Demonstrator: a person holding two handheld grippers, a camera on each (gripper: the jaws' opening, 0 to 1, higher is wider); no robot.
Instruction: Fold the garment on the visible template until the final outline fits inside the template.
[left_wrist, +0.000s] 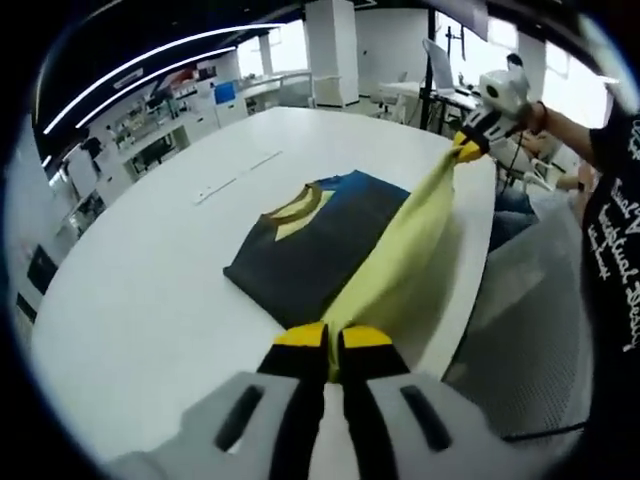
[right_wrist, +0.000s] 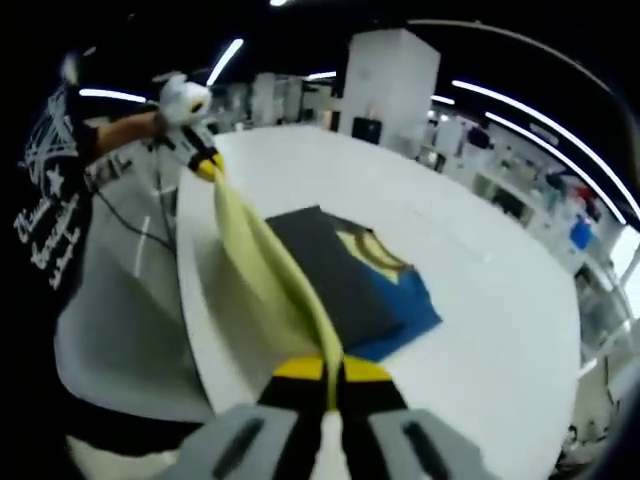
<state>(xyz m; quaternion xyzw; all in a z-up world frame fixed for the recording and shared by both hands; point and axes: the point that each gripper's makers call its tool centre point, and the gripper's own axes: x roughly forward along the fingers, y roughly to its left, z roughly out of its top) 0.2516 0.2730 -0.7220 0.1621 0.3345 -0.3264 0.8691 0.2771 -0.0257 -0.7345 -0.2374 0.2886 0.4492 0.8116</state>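
Two claws, left (left_wrist: 333, 340) and right (right_wrist: 333, 370), clamp garment (left_wrist: 320, 245) yellow part taut above table (left_wrist: 140, 290).

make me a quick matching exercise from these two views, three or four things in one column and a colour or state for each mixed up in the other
Things:
1. yellow fabric
2. dark shirt
3. table
4. left gripper

Colours or states:
A. white and round-edged, with the garment lying on it
B. lifted off the table and stretched between the two grippers
C. shut on the near end of the yellow fabric
D. lying flat, with a yellow collar and a blue part at the far end

Pairs: 1-B, 2-D, 3-A, 4-C

The right gripper pinches the other end of the fabric.
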